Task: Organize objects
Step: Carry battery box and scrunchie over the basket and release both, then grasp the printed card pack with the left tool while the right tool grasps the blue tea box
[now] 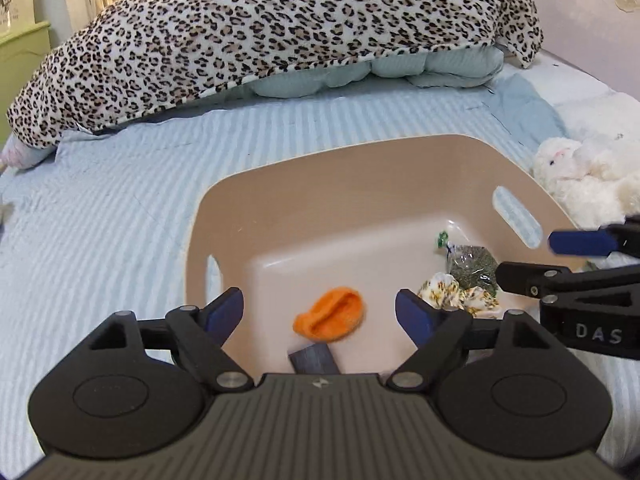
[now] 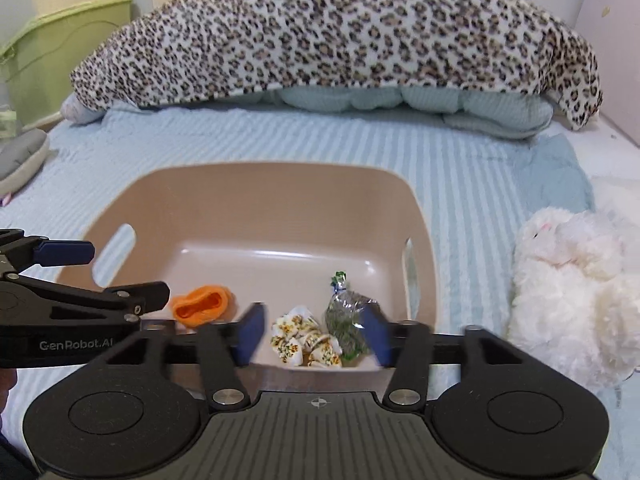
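A beige plastic bin (image 1: 288, 184) (image 2: 280, 192) sits on the bed. Inside lie an orange sock (image 1: 330, 318) (image 2: 202, 305), a dark grey item (image 1: 314, 360), a floral cloth bundle (image 1: 460, 292) (image 2: 306, 340) and a clear bag of green herbs (image 1: 474, 266) (image 2: 346, 316). My left gripper (image 1: 320, 314) is open and empty above the sock. My right gripper (image 2: 314, 332) is open and empty above the floral bundle and herb bag. Each gripper shows at the edge of the other's view: the right one (image 1: 560, 260), the left one (image 2: 108, 276).
A leopard-print blanket (image 1: 280, 32) (image 2: 340, 32) covers pale pillows at the head of the bed. A white plush toy (image 1: 588, 176) (image 2: 576, 292) lies right of the bin. A green storage box (image 2: 52, 52) and a grey slipper (image 2: 20, 156) are at the left.
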### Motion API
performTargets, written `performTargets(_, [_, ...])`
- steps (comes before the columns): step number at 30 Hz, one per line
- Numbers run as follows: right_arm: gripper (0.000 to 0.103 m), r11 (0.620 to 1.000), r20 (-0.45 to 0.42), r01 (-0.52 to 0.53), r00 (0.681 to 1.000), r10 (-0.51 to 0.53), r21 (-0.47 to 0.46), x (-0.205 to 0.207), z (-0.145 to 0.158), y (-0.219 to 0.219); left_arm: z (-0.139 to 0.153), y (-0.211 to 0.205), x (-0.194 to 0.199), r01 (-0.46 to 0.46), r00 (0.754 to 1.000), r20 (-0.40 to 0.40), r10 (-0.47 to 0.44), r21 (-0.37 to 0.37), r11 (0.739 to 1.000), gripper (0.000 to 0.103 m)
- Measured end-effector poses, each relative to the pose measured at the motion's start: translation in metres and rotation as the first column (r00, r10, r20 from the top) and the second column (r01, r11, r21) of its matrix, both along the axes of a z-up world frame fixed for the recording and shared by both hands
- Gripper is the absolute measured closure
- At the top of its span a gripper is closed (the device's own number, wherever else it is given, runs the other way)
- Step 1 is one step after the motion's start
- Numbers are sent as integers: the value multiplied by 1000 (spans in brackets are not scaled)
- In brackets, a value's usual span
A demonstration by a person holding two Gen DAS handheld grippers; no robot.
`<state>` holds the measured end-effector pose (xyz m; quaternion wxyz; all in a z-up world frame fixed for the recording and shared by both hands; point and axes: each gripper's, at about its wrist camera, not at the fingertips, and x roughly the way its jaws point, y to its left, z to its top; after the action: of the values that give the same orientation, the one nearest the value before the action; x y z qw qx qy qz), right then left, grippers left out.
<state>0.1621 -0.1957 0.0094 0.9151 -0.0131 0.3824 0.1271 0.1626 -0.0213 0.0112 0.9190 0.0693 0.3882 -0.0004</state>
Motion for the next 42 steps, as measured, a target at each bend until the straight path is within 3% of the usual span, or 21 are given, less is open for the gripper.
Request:
performTargets(3, [11,1000,20,-14,1000,14,9,-14,5,-5,6,2,-13,1,1000,-27,-2,-7,1000,19])
performTargets(9, [0,998,-48,1,999,2,67,-31,-1,-21,10,11,-39,-20,999,-48,19,-24,1000,19])
performTargets(15, [0,997,-127,39,992,-30,69,-38,-23,-32,6,12,-58,-4,997,-71,2,-31,1000,19])
performTargets(20, [0,999,-184,2,983,7,45,-42,-38,-31,-6,13,-68,-15,994,-109,10,-46,999,19])
performTargets(29, [0,993,-240,-85,969,63,-81,-50,-60,-7,-42,8,-70,17,973,-228,-26,-42,999,19])
performTargets(42, [4,992,-290,-73,956,41,-98,-39,-83,5,-78,-1,-59,47,955,-290,-58,-47,998,19])
